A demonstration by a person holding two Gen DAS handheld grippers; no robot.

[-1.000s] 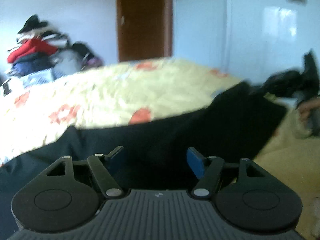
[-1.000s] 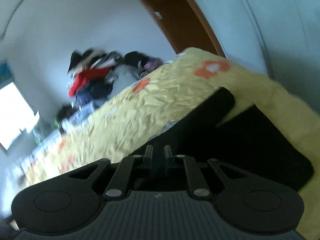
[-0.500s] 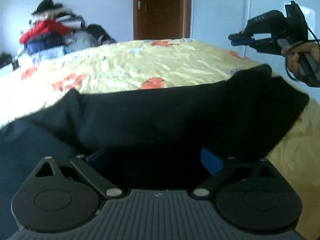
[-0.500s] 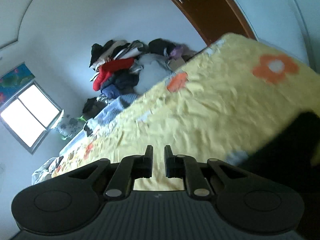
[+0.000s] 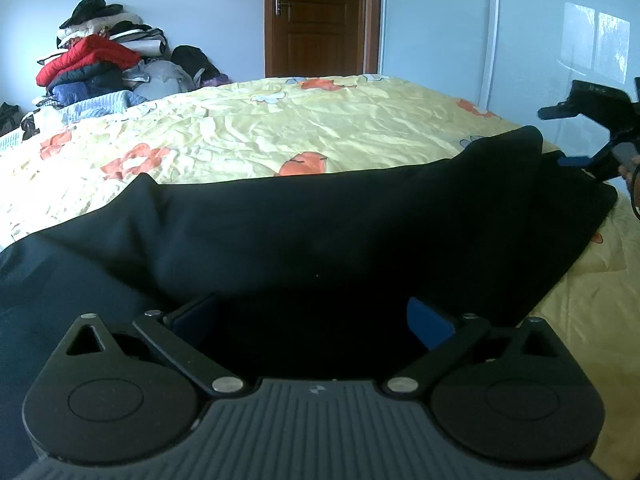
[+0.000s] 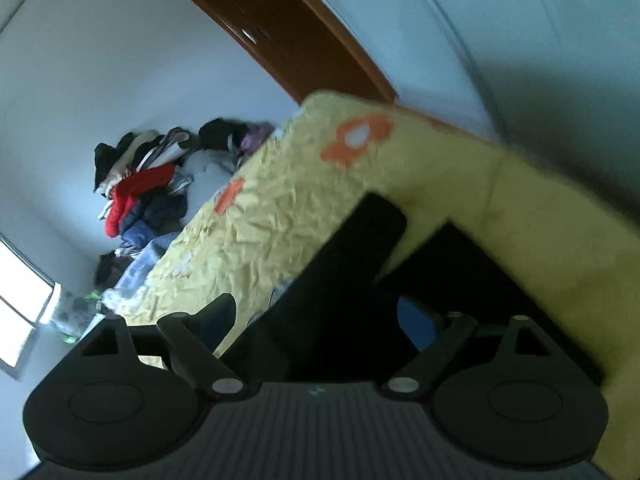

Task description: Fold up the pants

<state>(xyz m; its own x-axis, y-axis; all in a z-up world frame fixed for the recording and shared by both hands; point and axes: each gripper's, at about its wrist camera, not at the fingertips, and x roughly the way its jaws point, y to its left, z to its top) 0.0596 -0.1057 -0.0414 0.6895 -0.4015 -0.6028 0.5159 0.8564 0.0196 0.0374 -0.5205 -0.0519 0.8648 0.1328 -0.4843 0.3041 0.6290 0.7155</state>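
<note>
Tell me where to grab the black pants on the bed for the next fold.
Probably the black pants at their far-right end, where a corner stands up off the yellow bedspread. Bring the right gripper, jaws just opened wide, in from the right edge.

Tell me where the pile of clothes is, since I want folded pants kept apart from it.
In the left wrist view the pile of clothes sits far left, against the wall beyond the bed, left of the door.
</note>
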